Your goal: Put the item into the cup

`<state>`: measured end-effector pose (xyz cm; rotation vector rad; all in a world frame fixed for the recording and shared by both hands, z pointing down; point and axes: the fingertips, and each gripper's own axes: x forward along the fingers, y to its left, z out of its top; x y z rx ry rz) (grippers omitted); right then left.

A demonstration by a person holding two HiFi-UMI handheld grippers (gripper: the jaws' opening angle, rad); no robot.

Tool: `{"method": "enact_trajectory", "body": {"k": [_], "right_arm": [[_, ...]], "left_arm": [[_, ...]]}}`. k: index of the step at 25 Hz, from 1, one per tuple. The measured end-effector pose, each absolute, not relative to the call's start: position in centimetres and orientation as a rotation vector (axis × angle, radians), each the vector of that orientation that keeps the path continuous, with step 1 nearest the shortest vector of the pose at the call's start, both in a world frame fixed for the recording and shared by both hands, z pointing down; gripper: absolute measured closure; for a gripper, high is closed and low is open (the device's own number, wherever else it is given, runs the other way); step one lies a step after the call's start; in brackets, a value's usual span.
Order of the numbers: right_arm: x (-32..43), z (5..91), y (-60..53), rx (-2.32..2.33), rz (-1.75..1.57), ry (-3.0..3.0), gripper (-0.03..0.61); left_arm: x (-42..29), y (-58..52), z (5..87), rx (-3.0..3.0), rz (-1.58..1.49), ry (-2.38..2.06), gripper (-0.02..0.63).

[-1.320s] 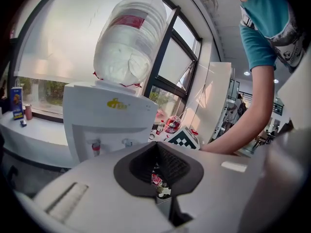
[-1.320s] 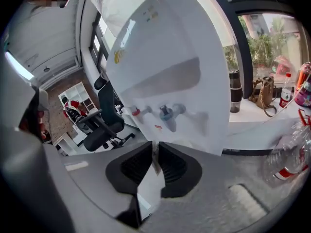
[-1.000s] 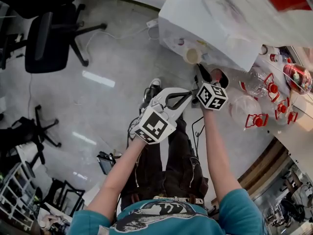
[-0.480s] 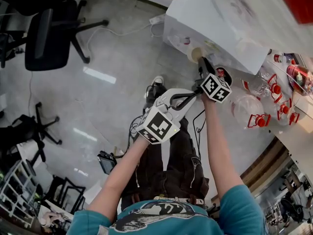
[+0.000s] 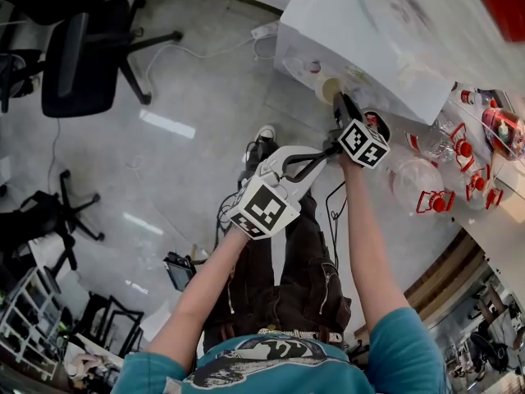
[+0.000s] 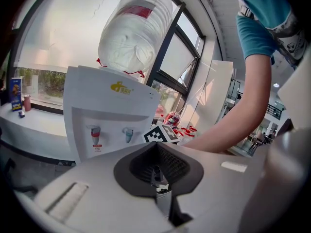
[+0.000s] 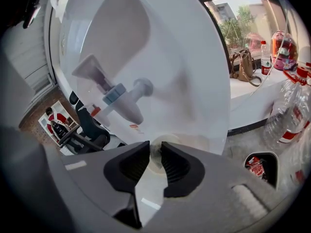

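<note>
A white water dispenser point(image 5: 353, 31) stands ahead, with a big upturned water bottle point(image 6: 136, 28) on top. Its front carries a red tap point(image 6: 95, 132) and a blue tap point(image 6: 128, 132). My right gripper point(image 5: 340, 109) is shut on the rim of a pale paper cup point(image 5: 330, 89), held close under the taps. In the right gripper view the cup's rim point(image 7: 155, 155) sits pinched between the jaws, just below the blue tap point(image 7: 116, 93). My left gripper point(image 5: 316, 159) hangs lower and nearer me, shut with nothing in it point(image 6: 156, 147).
Several empty water bottles with red caps point(image 5: 414, 179) lie on the floor right of the dispenser. A black office chair point(image 5: 78, 56) stands far left. A power strip and cable point(image 5: 267, 31) lie by the dispenser's base. A bag point(image 7: 241, 67) sits on the window sill.
The right gripper has moved a little forward with the cup, closer to the dispenser's taps. The left gripper has stayed almost where it was.
</note>
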<state>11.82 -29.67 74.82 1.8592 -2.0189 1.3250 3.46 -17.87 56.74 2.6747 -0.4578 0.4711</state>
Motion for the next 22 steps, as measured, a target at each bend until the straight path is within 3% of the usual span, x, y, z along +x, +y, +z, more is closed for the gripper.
{"method": "enact_trajectory", "body": {"k": [22], "right_arm": [[10.5, 73.4, -28.1, 1.779, 1.334, -2.086, 0.476]], "left_arm": [[2.6, -19.0, 56.4, 2.661, 0.455, -0.539, 0.612]]}}
